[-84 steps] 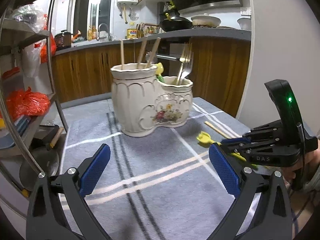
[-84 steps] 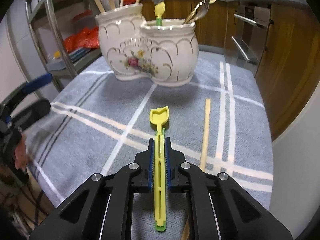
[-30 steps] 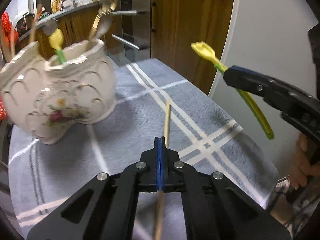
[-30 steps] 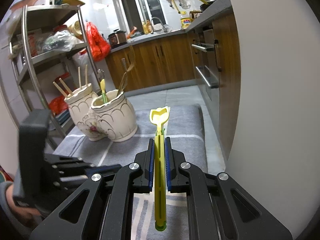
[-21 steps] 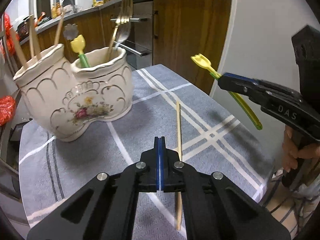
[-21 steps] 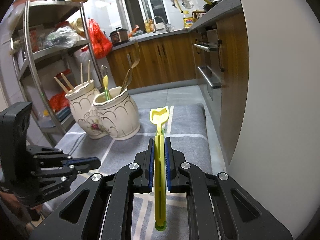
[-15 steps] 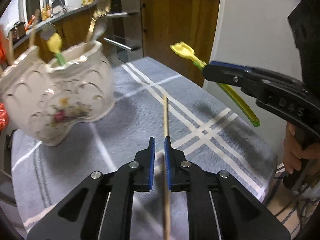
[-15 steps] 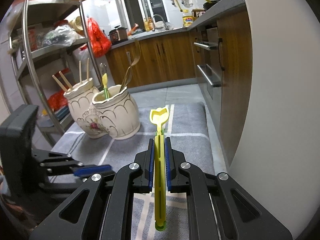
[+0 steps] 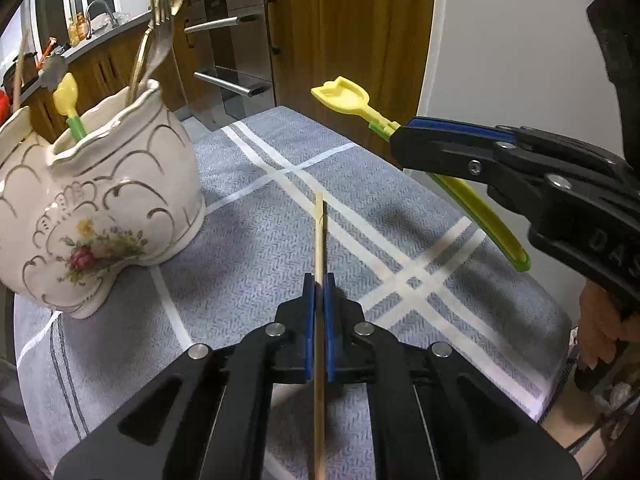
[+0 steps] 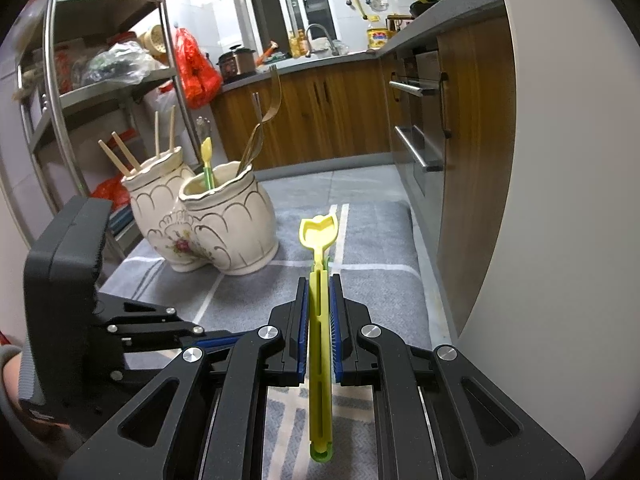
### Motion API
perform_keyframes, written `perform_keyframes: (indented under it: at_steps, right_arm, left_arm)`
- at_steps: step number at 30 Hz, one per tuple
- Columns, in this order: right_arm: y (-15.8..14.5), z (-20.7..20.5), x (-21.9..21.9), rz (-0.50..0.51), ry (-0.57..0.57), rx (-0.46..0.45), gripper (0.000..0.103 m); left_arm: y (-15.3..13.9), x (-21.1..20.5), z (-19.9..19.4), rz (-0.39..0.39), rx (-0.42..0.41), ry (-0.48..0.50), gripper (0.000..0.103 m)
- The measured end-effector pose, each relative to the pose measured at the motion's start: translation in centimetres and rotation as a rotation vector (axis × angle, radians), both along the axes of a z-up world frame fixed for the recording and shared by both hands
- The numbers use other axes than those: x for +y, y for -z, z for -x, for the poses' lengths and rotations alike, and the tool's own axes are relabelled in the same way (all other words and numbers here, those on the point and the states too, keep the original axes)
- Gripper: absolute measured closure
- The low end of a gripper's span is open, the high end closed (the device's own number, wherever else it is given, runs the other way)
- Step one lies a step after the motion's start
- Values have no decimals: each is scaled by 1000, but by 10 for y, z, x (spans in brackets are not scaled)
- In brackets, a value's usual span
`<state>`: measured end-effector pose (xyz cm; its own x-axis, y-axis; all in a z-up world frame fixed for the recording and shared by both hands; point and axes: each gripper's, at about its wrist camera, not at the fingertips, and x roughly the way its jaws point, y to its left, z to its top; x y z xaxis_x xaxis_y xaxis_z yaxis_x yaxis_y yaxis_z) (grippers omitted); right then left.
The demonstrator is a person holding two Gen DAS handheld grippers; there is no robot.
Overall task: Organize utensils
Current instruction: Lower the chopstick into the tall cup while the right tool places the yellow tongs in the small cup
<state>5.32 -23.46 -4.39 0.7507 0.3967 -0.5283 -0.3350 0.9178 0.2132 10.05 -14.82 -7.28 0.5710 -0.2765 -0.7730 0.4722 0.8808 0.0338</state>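
A wooden chopstick [image 9: 319,236] runs straight ahead over the grey striped cloth [image 9: 248,248]. My left gripper [image 9: 319,282] has it between its blue pads, and the jaws are closing on it. A yellow-green plastic fork [image 10: 318,236] is clamped by its handle in my right gripper [image 10: 319,284], which holds it in the air at the cloth's right side. In the left wrist view that fork [image 9: 344,96] sticks out of the right gripper [image 9: 400,136]. The cream twin-pot ceramic holder [image 9: 100,208] [image 10: 224,232] stands at the left with chopsticks, metal forks and another yellow fork in it.
The cloth-covered table ends close on the right, beside a white wall [image 9: 520,60]. Wooden cabinets with an oven [image 10: 420,120] lie beyond the table. A metal shelf rack [image 10: 60,100] with bags stands behind the holder. A hand [image 9: 604,332] grips the right tool.
Half a second ago the left jaws stood slightly apart around the chopstick; now they press on it. The right gripper has kept still with its fork.
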Motion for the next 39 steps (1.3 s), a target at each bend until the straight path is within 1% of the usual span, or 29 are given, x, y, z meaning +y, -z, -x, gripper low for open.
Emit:
perform_keyframes:
  at_steps: [2,4,6,8,9,11,14,18,20,23,26,30,35,39]
  right_arm:
    - [0,1,0,-2,2,-3,92]
    - [-2,2,0,-10,2,-15,92]
    - [-3,4,1,-16,-2,-24,92]
    - [-6,7,4,-31,-13,-49,92]
    - [-8,8,5,-40,-21,-57,92]
    - [-12,11,11,-68,-43,-81,92]
    - [-21,17,23,-81,-67,-130,93]
    - [-37,17,40,-119,-91,-189,93]
    - [-45,13,49,-118,-94,-214,93]
    - [-59,-2,65,-137,-101,-236,93]
    - [-70,-20,77,-166,-97,-260,93]
    - [-77,-44,85,-229,-90,-263,93]
    - [-74,-79,91,-310,-75,-244,93]
    - [-66,-100,95,-353,-77,-222,93]
  left_arm:
    - [-4,6,5,11,-23,9,99]
    - [-14,17,19,29,-65,25,99]
    - [-25,32,34,67,-119,46,99]
    - [-38,54,52,130,-187,60,99]
    - [-42,60,58,145,-213,60,99]
    - [-53,83,74,173,-291,50,99]
    - [-68,110,92,193,-391,28,99]
    - [-88,147,106,250,-490,-18,99]
    - [-99,164,107,283,-533,-43,99]
    - [-114,182,93,320,-570,-73,99]
    - [-128,198,78,378,-584,-97,99]
    - [-138,216,37,466,-588,-158,99]
    - [-144,221,-15,534,-608,-233,99]
    - [-150,213,-43,542,-646,-265,99]
